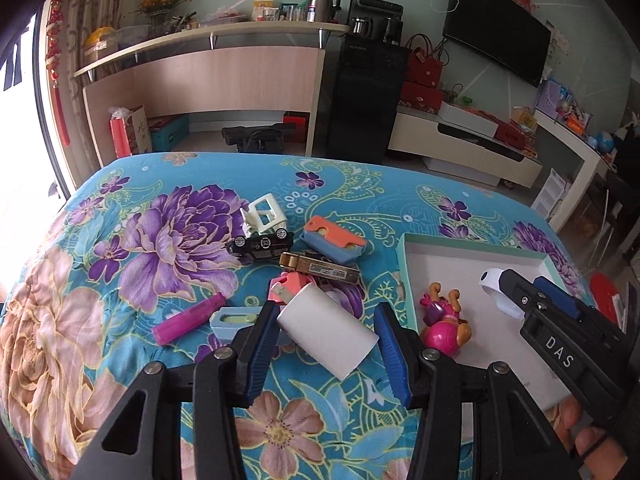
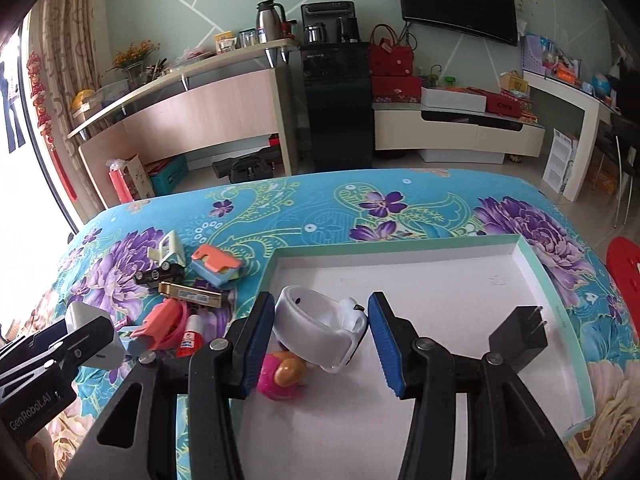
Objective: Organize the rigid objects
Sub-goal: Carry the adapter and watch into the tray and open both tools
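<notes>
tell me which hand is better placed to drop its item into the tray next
Right. The right gripper, shut on the white wristband, is already above the tray. The left gripper, holding the white charger block, is above the cloth beside the tray.

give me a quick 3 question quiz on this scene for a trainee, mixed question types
1. True or false: the black two-pin plug adapter lies outside the shallow white box with the mint-green rim.
2. Which thing is the left gripper shut on?
A. the pink marker
B. the white rectangular plastic block
C. the black toy car
3. In a few words: what does the right gripper hold, and over what?

Key
1. False: it lies inside the box, near the right wall.
2. B
3. The white plastic ring-shaped band, over the box.
</notes>
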